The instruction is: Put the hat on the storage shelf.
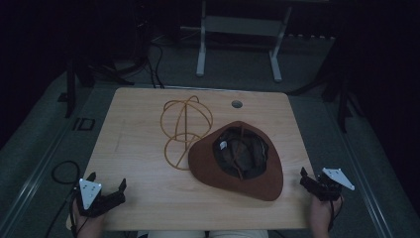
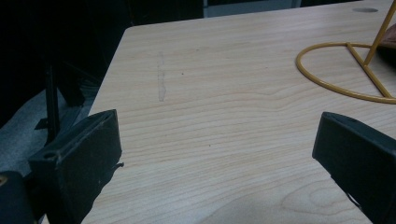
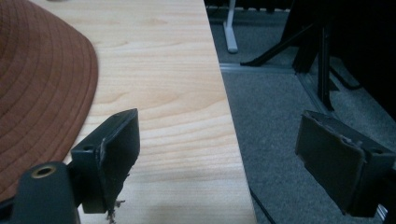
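Hat (image 1: 236, 161), brown and wide-brimmed, lies crown-down on the table (image 1: 143, 193) with its dark lining facing up. It serves as the landmark for the rest. Touching the hat's left brim, and partly tucked behind it, is a yellow wire stand (image 1: 184, 130): a round base ring lying flat with a domed cage of hoops rising at its far side. Beyond the hat, near the table's far edge, sits a small grey grommet (image 1: 236, 104).

Well to the left of the hat and nearer the person, the left gripper (image 1: 106, 191) hovers at the table's near left corner. In the left gripper view its jaws stand wide apart with bare wood between them and nothing held; the stand's base ring (image 2: 343, 70) shows ahead to one side.

Just off the hat's right brim, the right gripper (image 1: 313, 182) is at the table's right edge, held by a hand (image 1: 322, 213). In the right gripper view its jaws are spread wide and grip nothing, one over the wood near the hat's brim (image 3: 42, 102), the other over the grey carpet (image 3: 275, 121).
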A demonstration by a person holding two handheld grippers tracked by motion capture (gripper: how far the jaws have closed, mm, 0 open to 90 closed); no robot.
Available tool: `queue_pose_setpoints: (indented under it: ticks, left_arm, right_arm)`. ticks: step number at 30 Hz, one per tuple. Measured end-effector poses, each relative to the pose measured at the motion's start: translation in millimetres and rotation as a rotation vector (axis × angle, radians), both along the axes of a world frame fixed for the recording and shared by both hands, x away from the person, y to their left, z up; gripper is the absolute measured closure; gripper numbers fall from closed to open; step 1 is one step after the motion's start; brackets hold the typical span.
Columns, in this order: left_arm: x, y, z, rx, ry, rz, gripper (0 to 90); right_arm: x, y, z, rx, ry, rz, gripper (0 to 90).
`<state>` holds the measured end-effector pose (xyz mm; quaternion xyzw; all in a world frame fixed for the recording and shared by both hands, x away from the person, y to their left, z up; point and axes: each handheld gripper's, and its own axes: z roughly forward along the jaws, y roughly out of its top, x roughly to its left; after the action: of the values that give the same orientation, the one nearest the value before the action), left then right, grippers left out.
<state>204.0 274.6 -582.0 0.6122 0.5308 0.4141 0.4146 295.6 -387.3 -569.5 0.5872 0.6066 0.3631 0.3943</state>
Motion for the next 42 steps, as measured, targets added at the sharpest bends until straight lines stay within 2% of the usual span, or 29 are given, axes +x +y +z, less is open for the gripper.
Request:
queue_pose_setpoints:
  ticks: [7, 9, 12, 13, 15, 17, 18, 19, 23, 24, 26, 27, 29, 30, 32, 33, 34, 35, 36, 37, 39, 42]
  left_arm:
    - [1.2, -2.5, -0.5, 0.021, 0.009, -0.009, 1.9]
    - [1.5, -3.8, -0.3, 0.034, 0.013, -0.011, 1.9]
    - [1.7, -6.0, -0.6, 0.045, 0.018, -0.024, 1.9]
    - [1.7, -6.3, -0.7, 0.045, 0.019, -0.03, 1.9]
    - [1.7, -6.4, -0.7, 0.041, 0.019, -0.027, 1.9]
    - [2.0, -6.0, -0.6, 0.043, 0.029, -0.03, 1.9]
    - [2.4, -6.8, -0.9, 0.051, 0.034, -0.031, 1.9]
    - [2.5, -8.6, -0.8, 0.074, 0.041, -0.039, 1.9]
    - [1.9, -9.3, -0.1, 0.063, 0.038, -0.046, 1.9]
    - [1.7, -8.8, 0.0, 0.059, 0.039, -0.047, 1.9]
    - [1.6, -8.0, -0.1, 0.054, 0.043, -0.043, 1.9]
    - [1.4, -7.6, -0.1, 0.05, 0.041, -0.045, 1.9]
    - [1.4, -7.9, 0.1, 0.056, 0.042, -0.044, 1.9]
    - [1.1, -8.2, 0.5, 0.051, 0.037, -0.052, 1.9]
    - [1.2, -8.5, 0.5, 0.054, 0.039, -0.047, 1.9]
    - [1.1, -8.7, 0.5, 0.048, 0.037, -0.052, 1.9]
    - [1.0, -8.9, 0.5, 0.031, 0.032, -0.055, 1.9]
    - [1.0, -8.9, 0.5, 0.031, 0.032, -0.055, 1.9]
    - [1.3, -8.8, 1.3, -0.002, 0.021, -0.061, 1.9]
    - [1.3, -8.8, 1.3, -0.002, 0.021, -0.061, 1.9]
    - [2.0, -10.0, 1.4, -0.013, 0.023, -0.069, 1.9]
    - [2.1, -12.3, 1.0, 0.032, 0.054, -0.071, 1.9]
  right_arm:
    - [1.3, 0.6, 0.0, 0.009, 0.022, 0.025, 13.8]
    - [2.5, 1.7, 0.8, 0.012, 0.049, 0.05, 13.8]
    - [2.0, 4.1, 3.6, 0.015, 0.063, 0.06, 13.8]
    - [1.1, 6.6, 9.5, 0.033, 0.066, 0.08, 13.8]
    - [0.7, 8.1, 11.9, 0.029, 0.061, 0.081, 13.7]
    - [0.2, 15.6, 21.4, 0.017, 0.059, 0.095, 13.6]
    - [0.2, 15.6, 21.4, 0.017, 0.059, 0.095, 13.6]
    - [1.0, 20.6, 29.5, 0.025, 0.064, 0.111, 13.6]
    - [1.8, 27.5, 40.3, 0.028, 0.061, 0.159, 14.2]
    - [2.5, 33.3, 49.7, 0.022, 0.047, 0.173, 14.2]
    - [3.0, 35.0, 52.8, 0.03, 0.041, 0.185, 15.5]
    - [7.9, 40.5, 62.3, 0.04, 0.06, 0.227, 15.4]
    - [9.2, 42.5, 65.3, 0.049, 0.061, 0.243, 15.7]
    - [13.7, 49.6, 73.5, 0.055, 0.058, 0.276, 15.7]
    - [17.0, 55.8, 78.9, 0.054, 0.046, 0.298, 15.7]
    - [17.0, 55.8, 78.9, 0.054, 0.046, 0.298, 15.7]
    - [22.3, 64.3, 85.0, 0.056, 0.057, 0.333, 15.6]
    - [22.3, 64.3, 85.0, 0.056, 0.057, 0.333, 15.6]
    - [27.4, 70.3, 88.6, 0.067, 0.071, 0.361, 15.6]
    - [27.4, 70.3, 88.6, 0.067, 0.071, 0.361, 15.6]
    - [35.3, 78.1, 91.7, 0.084, 0.108, 0.391, 14.2]
    - [44.8, 90.1, 95.0, 0.09, 0.12, 0.413, 12.1]
